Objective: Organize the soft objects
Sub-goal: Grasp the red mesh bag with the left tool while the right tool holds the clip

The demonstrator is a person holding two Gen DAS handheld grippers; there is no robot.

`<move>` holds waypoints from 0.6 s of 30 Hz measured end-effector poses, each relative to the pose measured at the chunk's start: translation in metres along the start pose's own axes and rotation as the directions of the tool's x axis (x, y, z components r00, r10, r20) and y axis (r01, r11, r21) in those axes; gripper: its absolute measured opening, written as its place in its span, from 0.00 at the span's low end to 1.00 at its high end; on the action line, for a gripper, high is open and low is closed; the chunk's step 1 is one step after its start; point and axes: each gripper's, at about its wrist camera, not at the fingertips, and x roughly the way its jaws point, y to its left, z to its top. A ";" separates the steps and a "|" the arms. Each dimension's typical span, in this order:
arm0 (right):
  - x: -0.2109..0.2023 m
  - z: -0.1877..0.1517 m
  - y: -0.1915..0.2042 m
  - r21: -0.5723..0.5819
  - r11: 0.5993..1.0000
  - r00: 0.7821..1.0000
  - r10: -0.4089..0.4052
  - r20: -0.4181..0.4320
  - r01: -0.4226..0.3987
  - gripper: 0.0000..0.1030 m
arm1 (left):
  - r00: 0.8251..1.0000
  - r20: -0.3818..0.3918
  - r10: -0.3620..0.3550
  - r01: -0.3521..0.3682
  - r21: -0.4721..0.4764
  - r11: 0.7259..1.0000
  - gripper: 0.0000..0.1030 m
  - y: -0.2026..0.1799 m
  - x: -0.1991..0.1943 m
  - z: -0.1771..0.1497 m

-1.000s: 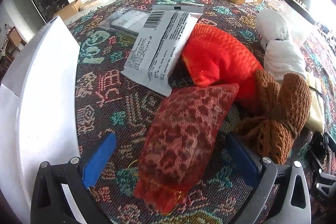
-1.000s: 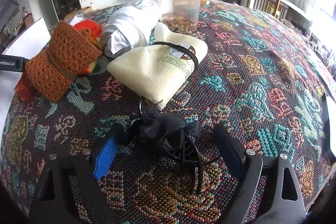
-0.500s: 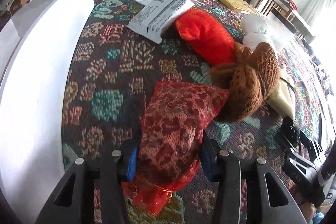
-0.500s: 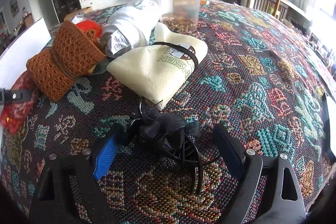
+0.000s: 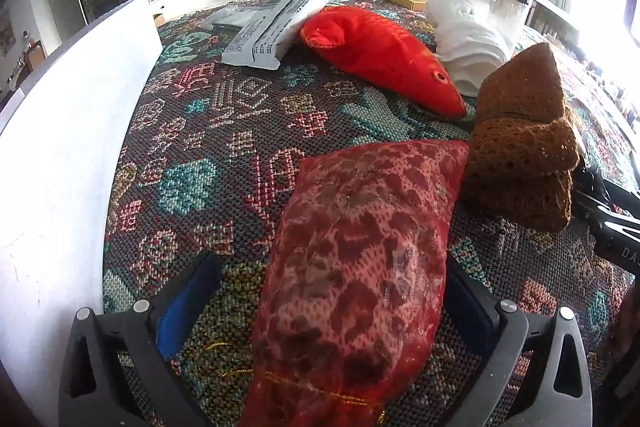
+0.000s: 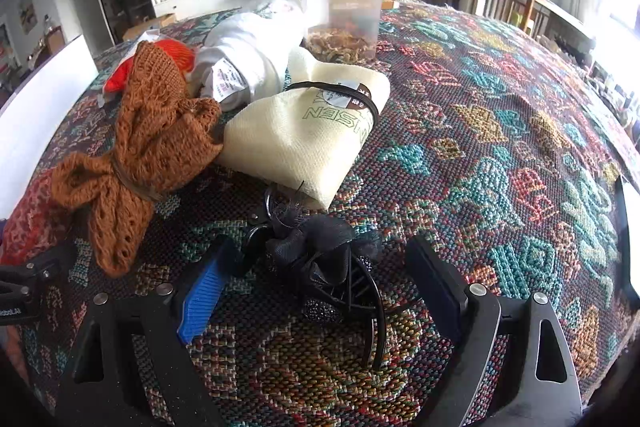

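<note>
**Soft things on the patterned worktop**

I count 5 soft items. 1 red mesh pouch (image 5: 352, 279), lace-patterned with a gold tie, lies at lower centre of my left view between the left tongs (image 5: 324, 299); their jaws have just been opening and stand spread, the blue pad clear of it. Above it sit 1 brown crocheted bundle (image 5: 520, 147), 1 red plush fish (image 5: 384, 55) and 1 white rolled cloth (image 5: 464, 39). My right view shows 1 cream woven bag (image 6: 304, 131), lettering partly readable as "SEN". The right tongs (image 6: 320, 287) are released, straddling 1 black hair clip (image 6: 320, 267) at lower centre. 1 clear jar (image 6: 342, 3) stands at upper centre.
</note>
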 end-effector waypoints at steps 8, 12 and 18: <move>-0.002 0.000 -0.007 0.022 0.999 0.999 0.034 0.009 -0.034 0.87 | 1.000 0.006 0.000 0.000 -0.002 1.000 1.00 0.002 0.000 0.002; -0.004 0.000 -0.012 0.037 0.997 0.998 0.065 0.014 -0.065 0.87 | 1.000 0.006 0.000 0.000 -0.002 1.000 1.00 0.001 0.000 0.001; -0.010 -0.003 -0.018 0.078 0.987 0.990 0.141 0.029 -0.143 0.87 | 1.000 0.006 0.000 0.000 -0.003 1.000 1.00 0.001 -0.001 0.001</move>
